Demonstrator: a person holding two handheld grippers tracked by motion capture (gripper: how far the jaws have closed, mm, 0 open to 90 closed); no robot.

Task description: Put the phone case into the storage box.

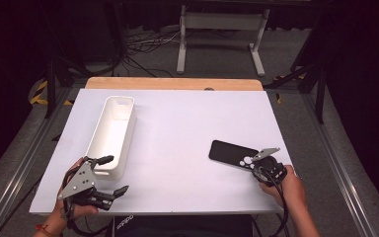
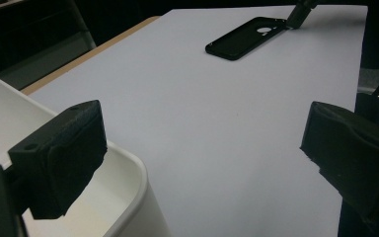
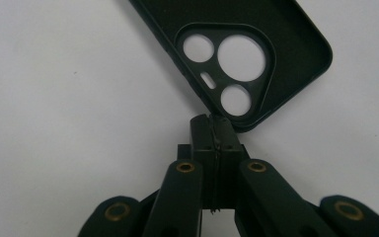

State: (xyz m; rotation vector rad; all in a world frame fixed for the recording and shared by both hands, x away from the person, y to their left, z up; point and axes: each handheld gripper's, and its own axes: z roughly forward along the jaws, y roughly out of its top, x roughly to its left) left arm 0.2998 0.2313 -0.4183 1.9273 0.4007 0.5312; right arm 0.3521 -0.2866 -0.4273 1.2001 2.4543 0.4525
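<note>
Touching right claw [image 3: 212,123]: phone case [image 3: 246,29] corner

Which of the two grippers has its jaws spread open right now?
The left gripper, beside the white bin: its jaws stand wide apart. The right gripper is pinched together at the phone case corner.

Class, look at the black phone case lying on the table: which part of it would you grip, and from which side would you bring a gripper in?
Grip the thin raised rim of the phone case at the corner by the camera cut-outs, coming in low from the person's right. The case lies flat with its open side up, so only its edge offers a lip to pinch. The right gripper is already shut at that corner.
</note>
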